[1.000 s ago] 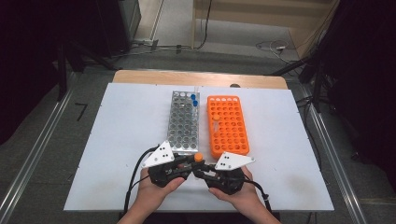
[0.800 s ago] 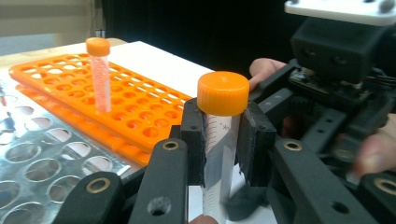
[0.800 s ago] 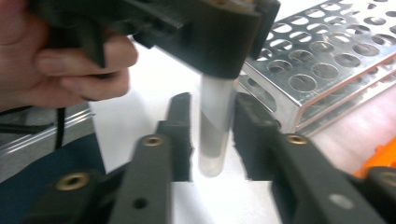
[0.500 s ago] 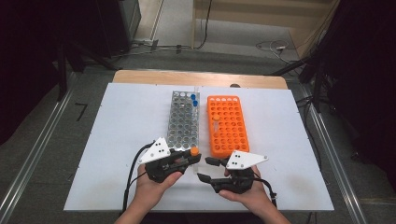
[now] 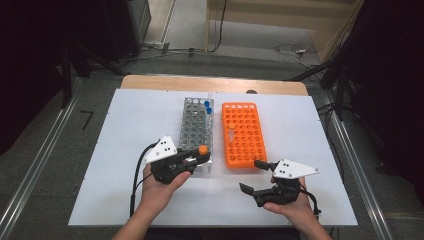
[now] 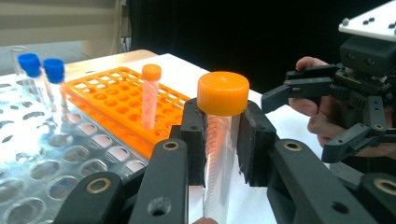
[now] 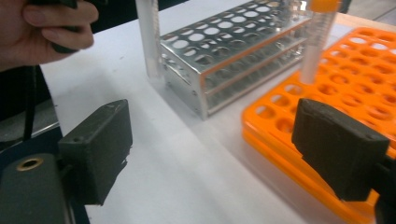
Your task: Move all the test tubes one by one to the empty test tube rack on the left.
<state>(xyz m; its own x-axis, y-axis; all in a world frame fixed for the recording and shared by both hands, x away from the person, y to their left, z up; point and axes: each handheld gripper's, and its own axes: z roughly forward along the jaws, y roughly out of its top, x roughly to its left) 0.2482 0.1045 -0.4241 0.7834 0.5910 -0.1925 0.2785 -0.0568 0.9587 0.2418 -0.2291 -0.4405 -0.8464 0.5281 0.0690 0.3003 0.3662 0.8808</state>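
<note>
Left gripper (image 5: 199,156) is clamped on the orange-capped tube (image 6: 221,122); right gripper (image 5: 256,176), lower right, has just opened, empty. Keep the tube upright toward the orange rack (image 5: 243,134).

your high view hangs above your side of the desk (image 5: 125,150), looking forward and down from well back, taking in both racks and the floor beyond. your left claw (image 6: 223,140) camera sits low and close behind its jaws, facing across the orange rack (image 6: 112,98) toward your right hand. your right claw (image 7: 210,154) camera skims the desk, facing the metal rack (image 7: 233,42). all three share both racks.
</note>
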